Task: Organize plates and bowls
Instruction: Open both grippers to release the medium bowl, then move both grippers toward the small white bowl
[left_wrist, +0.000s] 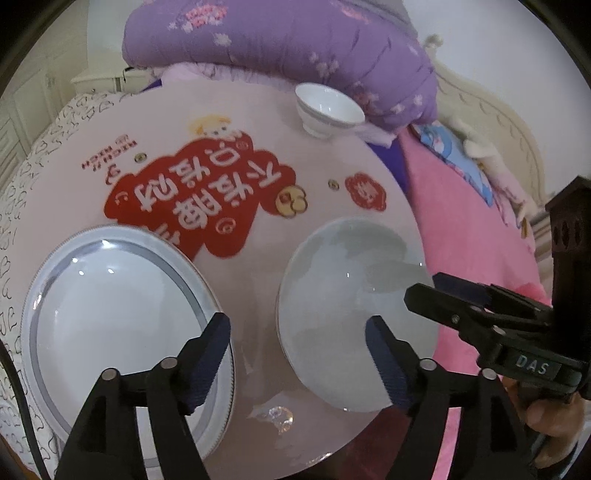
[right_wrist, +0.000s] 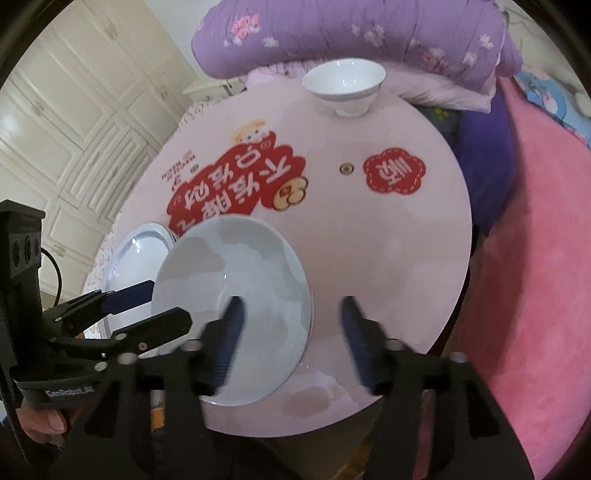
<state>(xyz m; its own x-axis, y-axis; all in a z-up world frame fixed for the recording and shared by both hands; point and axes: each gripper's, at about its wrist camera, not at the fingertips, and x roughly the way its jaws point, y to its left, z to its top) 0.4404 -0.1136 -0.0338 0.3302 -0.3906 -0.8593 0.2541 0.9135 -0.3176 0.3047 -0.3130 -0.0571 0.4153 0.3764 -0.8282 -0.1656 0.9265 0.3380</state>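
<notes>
A plain white plate (left_wrist: 332, 306) lies near the front of the round pink table (left_wrist: 258, 155). It also shows in the right wrist view (right_wrist: 236, 291). A grey-rimmed plate (left_wrist: 110, 317) lies to its left, also visible in the right wrist view (right_wrist: 136, 247). A white bowl (left_wrist: 327, 107) stands upright at the far edge; the right wrist view shows it too (right_wrist: 345, 86). My left gripper (left_wrist: 299, 339) is open, straddling the gap between the plates. My right gripper (right_wrist: 291, 317) is open over the plain plate's right edge and appears in the left wrist view (left_wrist: 424, 288).
A purple quilt (left_wrist: 295, 40) lies behind the table. A pink blanket (right_wrist: 535, 258) lies to the right, beyond the table's edge. White cabinets (right_wrist: 74, 129) stand at the left. A red cartoon sticker (left_wrist: 192, 195) covers the table's middle.
</notes>
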